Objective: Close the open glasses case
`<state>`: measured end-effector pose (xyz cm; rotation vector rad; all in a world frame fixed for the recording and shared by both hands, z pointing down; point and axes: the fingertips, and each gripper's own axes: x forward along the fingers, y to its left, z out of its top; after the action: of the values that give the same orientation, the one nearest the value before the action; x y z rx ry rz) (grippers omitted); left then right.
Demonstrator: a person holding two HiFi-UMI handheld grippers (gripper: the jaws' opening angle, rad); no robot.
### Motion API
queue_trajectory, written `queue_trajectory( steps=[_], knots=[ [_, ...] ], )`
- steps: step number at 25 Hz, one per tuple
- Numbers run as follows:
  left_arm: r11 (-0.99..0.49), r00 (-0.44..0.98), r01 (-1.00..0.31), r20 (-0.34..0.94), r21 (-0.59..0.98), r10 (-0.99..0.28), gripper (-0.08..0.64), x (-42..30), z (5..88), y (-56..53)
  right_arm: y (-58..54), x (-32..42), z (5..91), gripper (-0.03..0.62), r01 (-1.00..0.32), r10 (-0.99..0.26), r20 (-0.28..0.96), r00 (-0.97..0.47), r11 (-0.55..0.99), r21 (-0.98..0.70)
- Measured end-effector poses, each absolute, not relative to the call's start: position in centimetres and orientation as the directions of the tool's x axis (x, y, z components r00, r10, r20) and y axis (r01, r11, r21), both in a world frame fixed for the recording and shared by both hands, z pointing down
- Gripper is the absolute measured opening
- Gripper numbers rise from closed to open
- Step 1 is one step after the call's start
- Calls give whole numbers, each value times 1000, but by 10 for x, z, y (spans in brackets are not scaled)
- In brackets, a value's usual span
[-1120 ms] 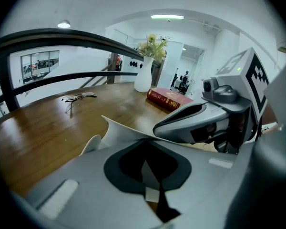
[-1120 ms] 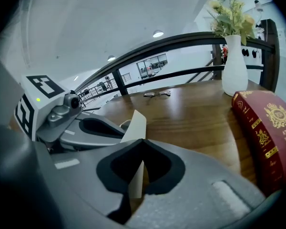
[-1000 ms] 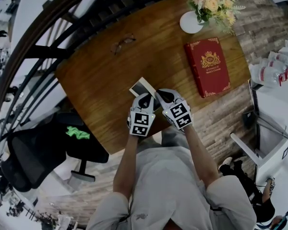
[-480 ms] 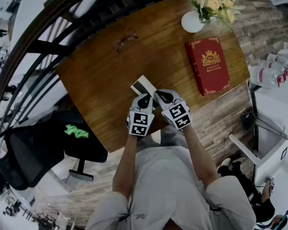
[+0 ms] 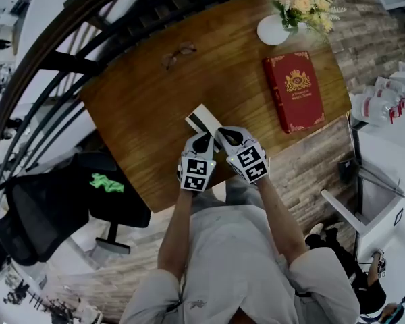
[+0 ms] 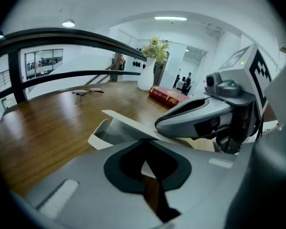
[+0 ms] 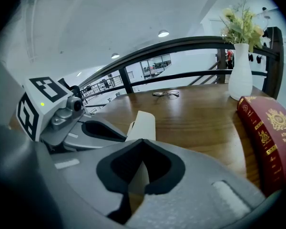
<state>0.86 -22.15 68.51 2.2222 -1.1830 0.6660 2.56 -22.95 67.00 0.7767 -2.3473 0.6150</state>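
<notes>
Meeting tip to tip, the jaws of the left gripper (image 6: 144,140) stand closed, with nothing plainly clamped between them. The right gripper (image 7: 142,140), just beside it on its right, has its jaws drawn together the same way. Directly ahead of both tips lies the white glasses case (image 5: 204,121). Its lid (image 6: 128,123) is raised at a slant over the tray, so the case is open. Whether either tip touches the lid cannot be told. Case and grippers sit at the near part of the wooden table (image 5: 142,113). Farther ahead, right of the right gripper, lies a red book (image 5: 293,92). Beyond the book stands a white vase (image 5: 271,31) of flowers (image 5: 300,5). Far ahead of the left gripper, slightly to its left, a pair of glasses (image 5: 178,55) rests near the table's far edge, with a dark railing (image 6: 62,34) behind it.
</notes>
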Motion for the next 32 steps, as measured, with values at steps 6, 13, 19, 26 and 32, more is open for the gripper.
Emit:
queue_trajectory(
  steps=[6, 13, 19, 26, 32],
  knots=[
    [-470, 490, -854, 645, 222, -587, 20, 5, 688, -217, -226, 22, 671, 3, -642, -375, 651, -660, 732, -229],
    [-458, 482, -860, 653, 225, -585, 20, 1, 693, -212, -223, 20, 673, 3, -633, -368, 654, -661, 741, -222],
    [-448, 474, -865, 660, 225, -584, 20, -3, 694, -207, -219, 16, 671, 3, -629, -361, 658, -661, 745, -223],
    [-441, 468, -868, 670, 227, -577, 20, -6, 700, -203, -216, 13, 676, 3, -625, -359, 657, -663, 748, -222],
    [-436, 463, -871, 677, 228, -572, 20, -9, 702, -198, -212, 10, 677, 3, -622, -354, 661, -662, 752, -220]
  ],
)
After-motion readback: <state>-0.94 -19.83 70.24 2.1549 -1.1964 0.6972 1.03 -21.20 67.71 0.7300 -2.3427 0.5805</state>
